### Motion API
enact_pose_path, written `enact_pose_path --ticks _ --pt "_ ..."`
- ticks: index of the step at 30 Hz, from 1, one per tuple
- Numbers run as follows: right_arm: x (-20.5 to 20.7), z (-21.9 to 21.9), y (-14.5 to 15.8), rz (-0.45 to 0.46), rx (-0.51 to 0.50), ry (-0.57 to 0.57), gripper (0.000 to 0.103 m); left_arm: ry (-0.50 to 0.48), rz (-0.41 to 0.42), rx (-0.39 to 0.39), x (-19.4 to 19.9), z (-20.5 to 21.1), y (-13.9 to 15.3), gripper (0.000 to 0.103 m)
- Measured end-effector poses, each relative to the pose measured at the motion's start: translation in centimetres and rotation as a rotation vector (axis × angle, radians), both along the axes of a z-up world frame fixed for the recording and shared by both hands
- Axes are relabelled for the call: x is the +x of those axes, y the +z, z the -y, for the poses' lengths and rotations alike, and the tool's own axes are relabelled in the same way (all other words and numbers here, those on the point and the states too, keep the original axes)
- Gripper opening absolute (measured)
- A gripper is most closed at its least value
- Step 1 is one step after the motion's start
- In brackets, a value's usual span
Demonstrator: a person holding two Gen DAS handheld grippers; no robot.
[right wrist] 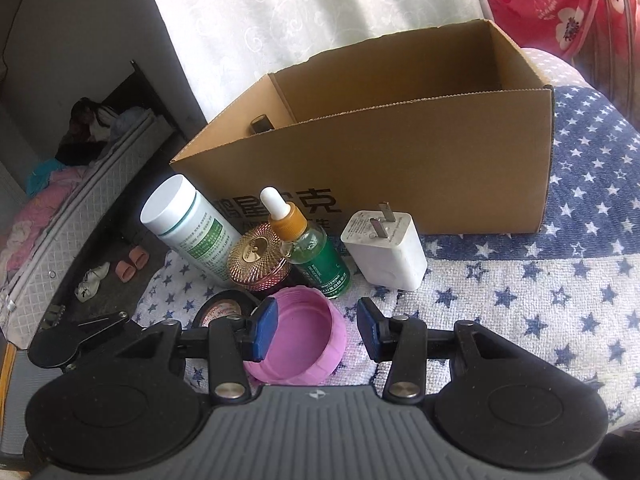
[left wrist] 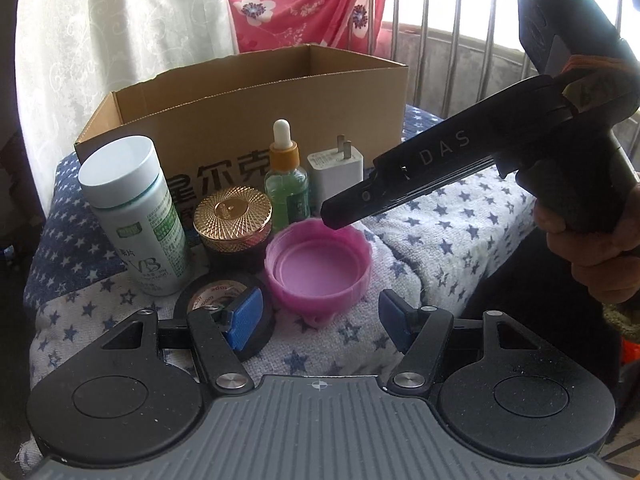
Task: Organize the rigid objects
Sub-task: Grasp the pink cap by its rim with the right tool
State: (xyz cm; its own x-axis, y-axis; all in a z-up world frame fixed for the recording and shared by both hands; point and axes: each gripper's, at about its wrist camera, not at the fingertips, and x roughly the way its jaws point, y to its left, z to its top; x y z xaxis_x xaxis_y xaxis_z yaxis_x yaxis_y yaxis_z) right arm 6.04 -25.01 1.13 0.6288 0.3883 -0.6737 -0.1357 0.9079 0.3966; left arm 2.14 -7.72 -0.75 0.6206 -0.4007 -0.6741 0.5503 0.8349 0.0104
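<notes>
A pink lid (left wrist: 318,268) lies upside down on the star-print cloth. My right gripper (right wrist: 316,328) is open astride this pink lid (right wrist: 304,340): the left pad is at its rim, the right pad stands clear of it. From the left wrist view, the right gripper (left wrist: 340,212) reaches in over the lid's far edge. My left gripper (left wrist: 318,320) is open and empty just in front of the lid, its left pad over a black tape roll (left wrist: 224,300). Behind stand a white bottle (left wrist: 132,216), a gold-lidded jar (left wrist: 232,216), a green dropper bottle (left wrist: 286,188) and a white charger plug (left wrist: 334,172).
An open cardboard box (right wrist: 400,168) stands behind the row, with a dark object (right wrist: 262,123) inside at its left end. The cloth's edge drops to the floor (right wrist: 120,240) on the left. A hand (left wrist: 600,248) holds the right gripper. Window bars (left wrist: 440,32) rise at the back right.
</notes>
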Motion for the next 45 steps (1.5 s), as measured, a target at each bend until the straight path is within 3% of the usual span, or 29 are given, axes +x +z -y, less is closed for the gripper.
enact_pose_path --ticks 10,15,17,26,33,39,45 --pt "0.1 -0.7 -1.0 0.011 -0.038 0.016 0.038 -0.005 -0.009 0.012 -0.1 0.9 -0.3 0.057" --pt "0.4 -0.4 -1.6 0.0 -0.034 0.014 0.035 0.025 0.005 0.056 0.1 1.6 -0.4 0.056" --pt "0.5 -0.2 -1.9 -0.003 -0.029 0.01 0.028 0.033 0.008 0.062 0.2 1.9 -0.4 0.056" --pt "0.4 0.1 -2.3 0.005 -0.031 -0.005 0.015 0.074 -0.004 0.079 0.6 2.3 -0.3 0.053" --pt "-0.4 0.0 -1.9 0.016 -0.042 -0.02 0.013 0.081 0.007 0.06 -0.1 2.2 -0.4 0.051" --pt "-2.0 -0.7 -0.1 0.048 -0.061 -0.029 0.013 0.068 0.075 0.044 -2.2 1.8 1.7 0.051" --pt "-4.1 -1.9 4.8 0.176 -0.099 -0.041 0.013 0.054 0.208 0.015 -3.6 1.0 5.8 0.051"
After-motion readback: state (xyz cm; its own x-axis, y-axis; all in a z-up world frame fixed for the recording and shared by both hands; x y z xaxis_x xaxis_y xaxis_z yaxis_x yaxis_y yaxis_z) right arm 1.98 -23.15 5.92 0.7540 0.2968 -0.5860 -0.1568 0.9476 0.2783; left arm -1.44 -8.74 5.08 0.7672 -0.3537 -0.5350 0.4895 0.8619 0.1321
